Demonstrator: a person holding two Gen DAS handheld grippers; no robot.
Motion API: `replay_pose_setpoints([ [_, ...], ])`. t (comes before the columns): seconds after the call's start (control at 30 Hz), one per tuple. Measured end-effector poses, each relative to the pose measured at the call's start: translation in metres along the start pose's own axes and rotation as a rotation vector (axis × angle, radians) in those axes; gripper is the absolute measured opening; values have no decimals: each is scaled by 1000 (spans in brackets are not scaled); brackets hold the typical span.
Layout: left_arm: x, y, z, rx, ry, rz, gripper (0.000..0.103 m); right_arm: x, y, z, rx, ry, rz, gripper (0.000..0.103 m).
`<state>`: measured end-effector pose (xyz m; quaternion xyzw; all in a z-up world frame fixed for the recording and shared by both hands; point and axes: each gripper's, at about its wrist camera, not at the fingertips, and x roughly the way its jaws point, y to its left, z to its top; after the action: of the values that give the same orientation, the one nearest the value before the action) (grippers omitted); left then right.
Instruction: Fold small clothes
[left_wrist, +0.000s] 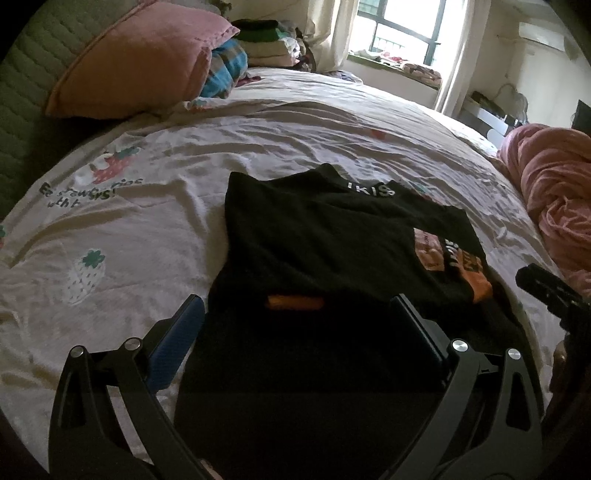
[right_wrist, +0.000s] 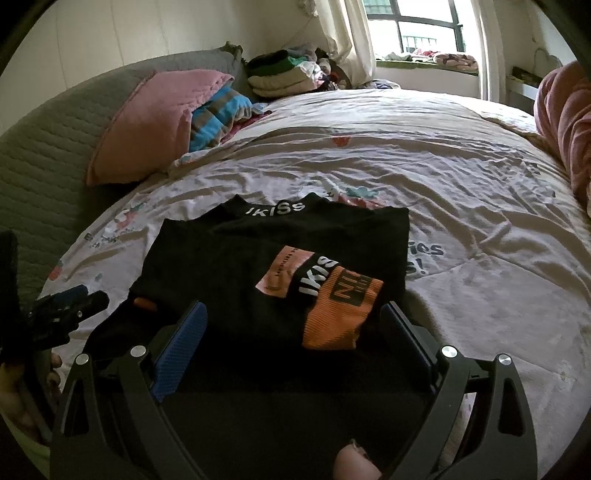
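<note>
Black garment (right_wrist: 280, 254) lies folded on bed sheet (right_wrist: 461, 206), near edge. Collar reads "IKISS"; orange patch (right_wrist: 340, 314) w/ "IKIS", rest illegible. Sheet print: "…ies !". Sheet bare to right & beyond. L gripper (left_wrist: 299, 325) & R gripper (right_wrist: 295, 332) both spread wide, nothing clamped.

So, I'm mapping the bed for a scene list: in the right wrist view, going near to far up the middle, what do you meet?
Right gripper, jaws open → orange patch → black garment → its white-lettered collar → bedsheet → stack of folded clothes → window.
</note>
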<state>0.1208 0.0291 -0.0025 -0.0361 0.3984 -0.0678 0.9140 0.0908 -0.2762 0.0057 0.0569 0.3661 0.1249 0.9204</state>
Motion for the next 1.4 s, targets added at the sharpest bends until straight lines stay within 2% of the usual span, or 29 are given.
replay_pose_setpoints([
  [0.57,-25,-3,-15,30,-2,33,93,-26,-2,-16,-22,16,-10,94],
  [0.93,-42,-1,-24,27,2,44,93,-32,6,-41,-52,64,-8,94],
  [1.4,-58,25,-46,-19,43,63,93,-45,2,-62,-82,107,-38,94],
])
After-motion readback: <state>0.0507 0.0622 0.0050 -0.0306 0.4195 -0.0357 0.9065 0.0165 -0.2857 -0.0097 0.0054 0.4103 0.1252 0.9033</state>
